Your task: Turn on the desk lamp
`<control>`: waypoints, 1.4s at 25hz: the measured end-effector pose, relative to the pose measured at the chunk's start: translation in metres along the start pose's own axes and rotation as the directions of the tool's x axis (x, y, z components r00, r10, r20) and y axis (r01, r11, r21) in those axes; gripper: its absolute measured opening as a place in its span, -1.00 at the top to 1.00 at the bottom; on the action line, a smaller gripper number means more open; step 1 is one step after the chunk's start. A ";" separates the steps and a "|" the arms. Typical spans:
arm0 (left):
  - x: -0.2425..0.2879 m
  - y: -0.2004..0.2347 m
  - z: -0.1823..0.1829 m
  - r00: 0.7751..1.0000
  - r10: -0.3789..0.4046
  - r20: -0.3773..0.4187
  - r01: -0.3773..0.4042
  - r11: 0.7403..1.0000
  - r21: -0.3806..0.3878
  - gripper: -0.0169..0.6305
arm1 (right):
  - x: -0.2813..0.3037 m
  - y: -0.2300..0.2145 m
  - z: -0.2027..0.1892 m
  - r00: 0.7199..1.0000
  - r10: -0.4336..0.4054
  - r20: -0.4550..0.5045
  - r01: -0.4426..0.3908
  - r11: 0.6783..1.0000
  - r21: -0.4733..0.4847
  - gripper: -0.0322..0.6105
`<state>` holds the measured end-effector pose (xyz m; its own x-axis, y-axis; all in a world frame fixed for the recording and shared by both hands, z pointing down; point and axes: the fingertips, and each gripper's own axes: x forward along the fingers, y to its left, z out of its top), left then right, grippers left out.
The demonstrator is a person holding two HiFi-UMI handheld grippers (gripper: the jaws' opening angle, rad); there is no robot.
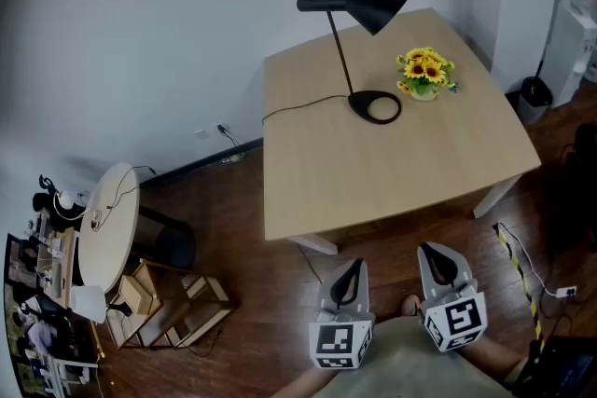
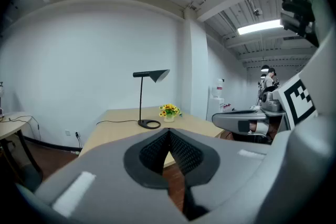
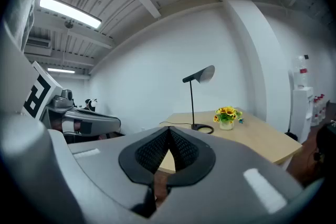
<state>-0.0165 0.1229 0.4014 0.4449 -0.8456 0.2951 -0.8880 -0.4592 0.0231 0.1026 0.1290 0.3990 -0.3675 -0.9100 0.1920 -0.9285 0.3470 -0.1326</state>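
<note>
The wooden table (image 1: 401,172) carries the black desk lamp (image 1: 341,51) at its far edge, apparently unlit. The left gripper (image 1: 351,270) and right gripper (image 1: 432,256) are well short of it, jaws closed on nothing. The approach hasn't begun. The next move is to reach across and find the switch, which isn't visible.

The desk lamp (image 1: 368,7) is too small to make out any switch. Its cord (image 1: 298,104) vanishes over the worktop (image 1: 392,172) edge. The lower-left clutter (image 1: 37,294) is indistinct.

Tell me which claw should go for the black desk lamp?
Probably left: both are shut, off the beige table, but the left claw lines up with the black desk lamp; yellow sunflowers crowd the right claw's side.
</note>
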 end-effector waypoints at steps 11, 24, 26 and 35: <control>0.005 -0.023 -0.005 1.000 0.010 -0.022 -0.010 1.000 -0.005 0.95 | -0.012 -0.020 -0.008 1.000 0.001 -0.009 -0.001 1.000 0.023 0.90; 0.050 0.001 0.007 0.996 -0.083 0.012 0.084 0.996 -0.024 0.95 | 0.026 -0.030 0.002 0.996 -0.089 -0.028 0.088 0.996 -0.015 0.90; 0.057 0.014 0.013 0.996 -0.088 0.025 0.088 0.996 -0.028 0.95 | 0.039 -0.026 0.005 0.995 -0.090 -0.035 0.088 0.995 -0.039 0.90; 0.073 0.098 0.026 0.996 -0.059 0.070 0.064 0.995 -0.073 0.95 | 0.108 0.008 0.028 0.995 -0.096 -0.034 0.092 0.992 -0.089 0.90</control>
<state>-0.0682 0.0093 0.4000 0.5038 -0.8337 0.2260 -0.8636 -0.4916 0.1119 0.0575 0.0274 0.3918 -0.2787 -0.9308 0.2366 -0.9595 0.2805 -0.0268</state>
